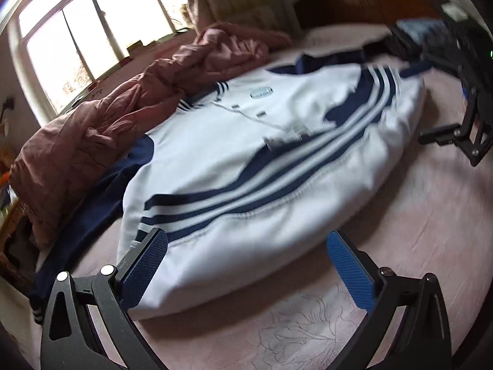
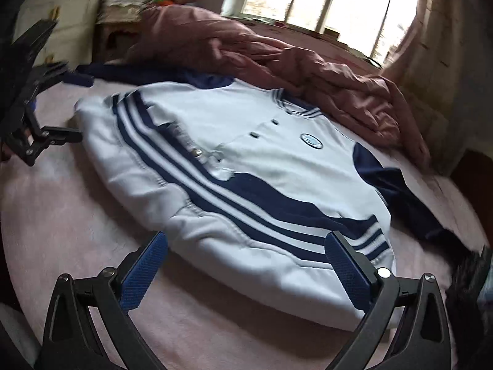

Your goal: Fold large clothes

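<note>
A white jacket (image 1: 252, 160) with navy stripes lies flat on the pink bed sheet (image 1: 416, 246), front side up, with a round badge (image 1: 261, 92) on its chest. Its collar points toward the rumpled pink quilt (image 1: 123, 108) heaped along the window side of the bed, and its hem edge faces both cameras. The long axis of the folded bundle runs across the bed, parallel to the quilt, and a striped sleeve is laid along the near edge of the body. The left claw (image 1: 246, 271) stands wide, blue pads apart, hovering just short of the jacket's near edge with nothing between its pads; one pad overlaps the cuff end of the sleeve in the picture, though contact cannot be told. The right claw (image 2: 246, 273) is equally wide and empty, poised at the same hem from the other end. The left view shows the right claw off to its right above the sheet, a wooden headboard (image 1: 354, 6) and a dark heap of clothing near it. The right view instead shows the left claw at its left edge, a pale cabinet (image 2: 61, 24), and a navy sleeve (image 2: 400, 191) trailing off the jacket's far side.
</note>
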Motion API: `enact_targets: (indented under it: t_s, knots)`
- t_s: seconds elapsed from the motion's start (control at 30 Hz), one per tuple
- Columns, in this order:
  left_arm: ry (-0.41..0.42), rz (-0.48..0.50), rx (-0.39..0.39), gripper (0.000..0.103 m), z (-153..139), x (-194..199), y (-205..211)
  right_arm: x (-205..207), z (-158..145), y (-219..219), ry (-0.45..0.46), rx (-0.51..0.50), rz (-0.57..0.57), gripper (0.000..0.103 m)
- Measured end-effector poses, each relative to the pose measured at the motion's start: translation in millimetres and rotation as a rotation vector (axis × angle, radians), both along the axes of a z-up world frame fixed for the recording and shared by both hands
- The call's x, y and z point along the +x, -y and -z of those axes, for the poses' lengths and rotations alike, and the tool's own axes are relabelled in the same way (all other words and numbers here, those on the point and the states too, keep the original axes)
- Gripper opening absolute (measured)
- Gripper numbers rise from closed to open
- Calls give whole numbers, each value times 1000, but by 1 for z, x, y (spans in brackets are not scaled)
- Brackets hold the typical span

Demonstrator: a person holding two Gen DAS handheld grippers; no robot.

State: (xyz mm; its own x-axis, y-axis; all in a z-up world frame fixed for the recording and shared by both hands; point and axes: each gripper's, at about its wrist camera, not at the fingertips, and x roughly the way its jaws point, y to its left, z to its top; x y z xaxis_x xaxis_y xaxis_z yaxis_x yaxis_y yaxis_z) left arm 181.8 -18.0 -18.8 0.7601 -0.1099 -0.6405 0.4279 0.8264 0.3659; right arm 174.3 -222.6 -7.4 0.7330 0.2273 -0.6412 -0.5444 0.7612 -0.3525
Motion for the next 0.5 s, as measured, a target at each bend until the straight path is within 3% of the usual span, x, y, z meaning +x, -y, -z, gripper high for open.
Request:
enact_targets:
  t_s: [0.13,0.2,0.4,0.5]
  knots:
    - [-29,-46,61,103,20,9,12,9,23,-16,-38,-103,30,103]
    - [-22,-77,70,103,26,16,14,16,24,-12,-44,-90,59,103]
    - [42,-182,38,103,15,23,-11,31,20,11,41,-149,224,103]
    - [29,-196,6,103,14,29,-29,36,15,24,2,-99,227,103]
